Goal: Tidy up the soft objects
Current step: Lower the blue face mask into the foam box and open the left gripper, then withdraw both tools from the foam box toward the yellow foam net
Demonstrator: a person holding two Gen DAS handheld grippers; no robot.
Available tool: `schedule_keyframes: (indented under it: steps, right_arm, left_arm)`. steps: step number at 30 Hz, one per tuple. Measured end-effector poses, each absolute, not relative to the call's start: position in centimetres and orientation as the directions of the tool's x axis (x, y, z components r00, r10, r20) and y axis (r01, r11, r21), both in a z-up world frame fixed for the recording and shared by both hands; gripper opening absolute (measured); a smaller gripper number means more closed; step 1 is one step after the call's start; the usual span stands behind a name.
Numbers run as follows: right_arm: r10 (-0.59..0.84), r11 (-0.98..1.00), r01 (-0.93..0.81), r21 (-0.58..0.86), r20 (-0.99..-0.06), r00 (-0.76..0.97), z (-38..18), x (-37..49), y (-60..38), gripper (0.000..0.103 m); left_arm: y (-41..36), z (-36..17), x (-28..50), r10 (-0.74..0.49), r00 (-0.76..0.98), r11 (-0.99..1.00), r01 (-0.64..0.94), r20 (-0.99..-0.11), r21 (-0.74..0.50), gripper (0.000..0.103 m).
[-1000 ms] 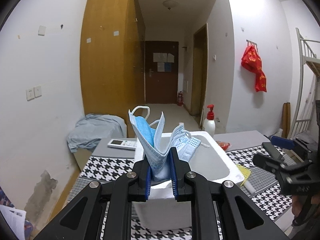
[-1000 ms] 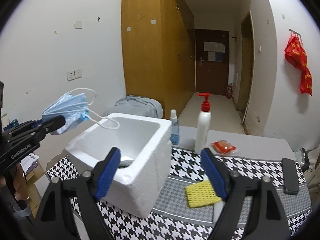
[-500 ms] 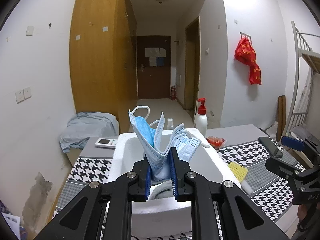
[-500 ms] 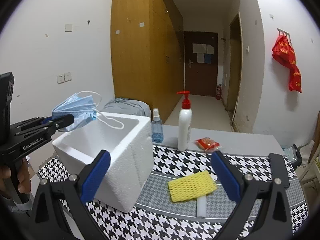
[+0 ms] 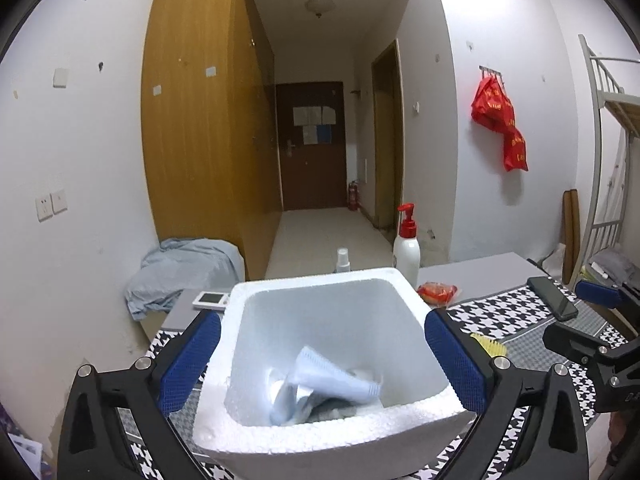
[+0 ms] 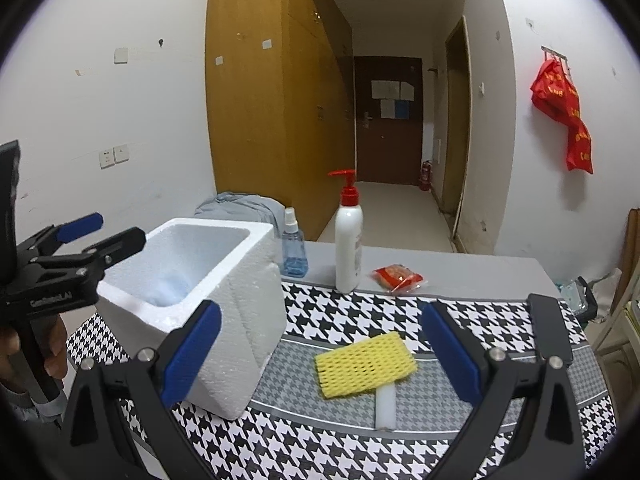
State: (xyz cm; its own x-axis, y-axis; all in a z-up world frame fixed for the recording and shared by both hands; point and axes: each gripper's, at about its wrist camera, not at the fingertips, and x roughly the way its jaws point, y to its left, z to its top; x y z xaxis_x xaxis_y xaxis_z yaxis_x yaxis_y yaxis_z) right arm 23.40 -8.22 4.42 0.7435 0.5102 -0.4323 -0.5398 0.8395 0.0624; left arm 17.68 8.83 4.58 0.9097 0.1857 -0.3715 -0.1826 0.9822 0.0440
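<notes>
A white foam box [image 5: 320, 286] stands on the houndstooth table cover; it also shows in the right wrist view [image 6: 240, 304]. A blue face mask [image 5: 320, 384] lies crumpled inside it on other soft things. My left gripper [image 5: 320, 360] is open and empty, its jaws spread over the box's near rim; it also shows in the right wrist view [image 6: 100, 236]. My right gripper [image 6: 320, 348] is open and empty, above a yellow foam net sleeve [image 6: 364, 364] on a white stick. It shows at the right edge of the left wrist view [image 5: 576, 316].
A white pump bottle [image 6: 348, 252], a small blue spray bottle [image 6: 294, 256] and a red snack packet [image 6: 396, 276] stand behind the box. A black phone [image 5: 552, 298] lies at the table's right. A white remote [image 5: 210, 300] lies to the left.
My left gripper opened and let the blue mask go; the mask now lies in the foam box. The right gripper moved a little nearer to the yellow sleeve.
</notes>
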Motion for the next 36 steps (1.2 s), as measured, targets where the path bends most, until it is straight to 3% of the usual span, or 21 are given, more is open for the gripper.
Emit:
schedule_keyframes:
  steps: [13, 19, 21, 26, 36]
  right_arm:
    - [0.508, 0.843, -0.533, 0.074, -0.436, 0.743, 4.2, 23.2, -8.9, 0.101]
    - [0.511, 0.842, -0.533, 0.077, -0.430, 0.744, 4.3, 22.8, -9.2, 0.101]
    - [0.511, 0.842, -0.534, 0.075, -0.429, 0.745, 4.3, 22.7, -9.2, 0.101]
    - [0.516, 0.839, -0.538, 0.078, -0.424, 0.744, 4.4, 22.4, -9.4, 0.101]
    - [0.527, 0.833, -0.548, 0.077, -0.411, 0.744, 4.6, 21.2, -9.9, 0.101]
  left_arm:
    - [9.0, 4.8, 17.3, 0.138, 0.906, 0.987, -0.159, -0.401, -0.020, 0.102]
    - [9.2, 4.7, 17.6, 0.090, 0.885, 0.988, -0.139, -0.457, -0.074, 0.102]
    - [9.2, 4.8, 17.1, 0.087, 0.894, 0.987, -0.137, -0.440, -0.083, 0.102]
    - [8.1, 5.2, 15.4, 0.243, 0.914, 0.970, -0.239, -0.325, 0.051, 0.102]
    - [8.3, 5.6, 14.0, 0.182, 0.930, 0.980, -0.198, -0.320, -0.018, 0.102]
